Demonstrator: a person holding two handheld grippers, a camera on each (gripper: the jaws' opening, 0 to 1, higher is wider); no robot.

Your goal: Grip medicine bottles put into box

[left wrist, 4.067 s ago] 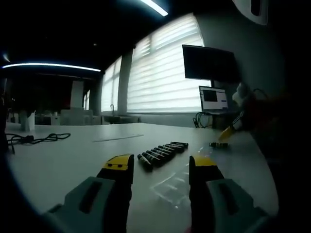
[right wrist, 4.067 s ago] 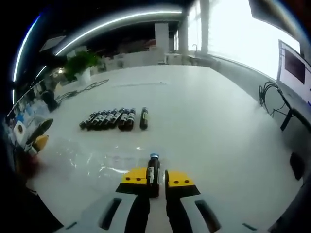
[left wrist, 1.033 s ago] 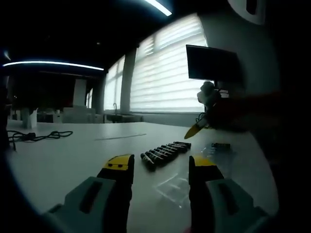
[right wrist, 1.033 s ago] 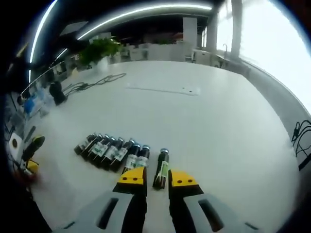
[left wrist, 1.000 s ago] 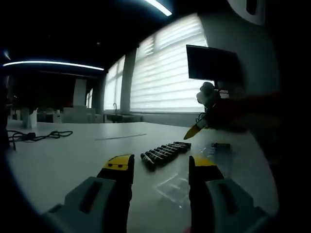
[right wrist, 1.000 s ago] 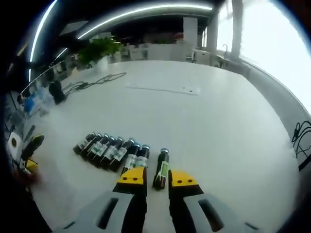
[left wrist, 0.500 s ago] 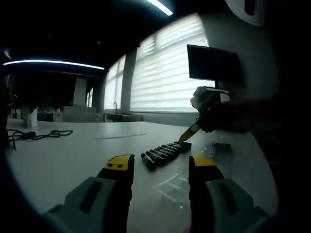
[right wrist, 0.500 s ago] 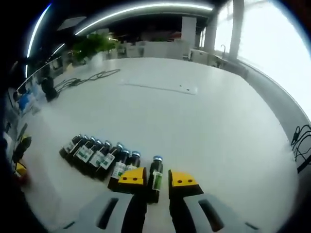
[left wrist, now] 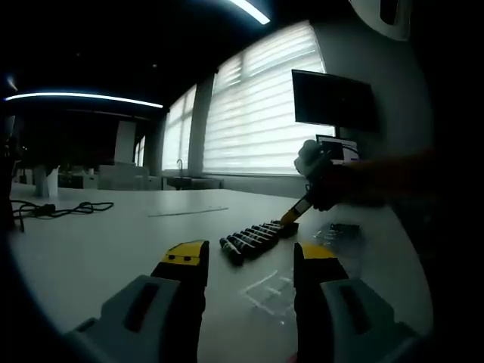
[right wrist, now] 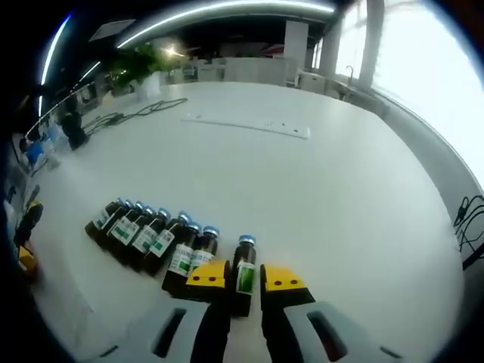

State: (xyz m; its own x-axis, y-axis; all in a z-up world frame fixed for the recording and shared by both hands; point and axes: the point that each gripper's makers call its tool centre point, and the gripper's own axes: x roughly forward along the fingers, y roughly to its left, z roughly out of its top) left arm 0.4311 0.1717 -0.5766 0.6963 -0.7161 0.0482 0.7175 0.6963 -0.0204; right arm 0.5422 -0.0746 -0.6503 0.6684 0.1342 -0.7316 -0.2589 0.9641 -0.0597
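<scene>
Seven dark vials (right wrist: 148, 234), green labels, blue caps

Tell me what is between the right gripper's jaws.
A dark medicine bottle with a green label lies between the right gripper jaws, blue cap showing. The jaws cover its lower end.

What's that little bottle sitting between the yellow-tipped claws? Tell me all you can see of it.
The bottle is a small dark glass-looking vial with a blue cap and a green-and-white label. It lies on its side on the white table, cap pointing away from the camera, between the right gripper's yellow-tipped jaws. It lies a little apart from the row of similar bottles to its left. Whether the jaws already squeeze it is unclear.
</scene>
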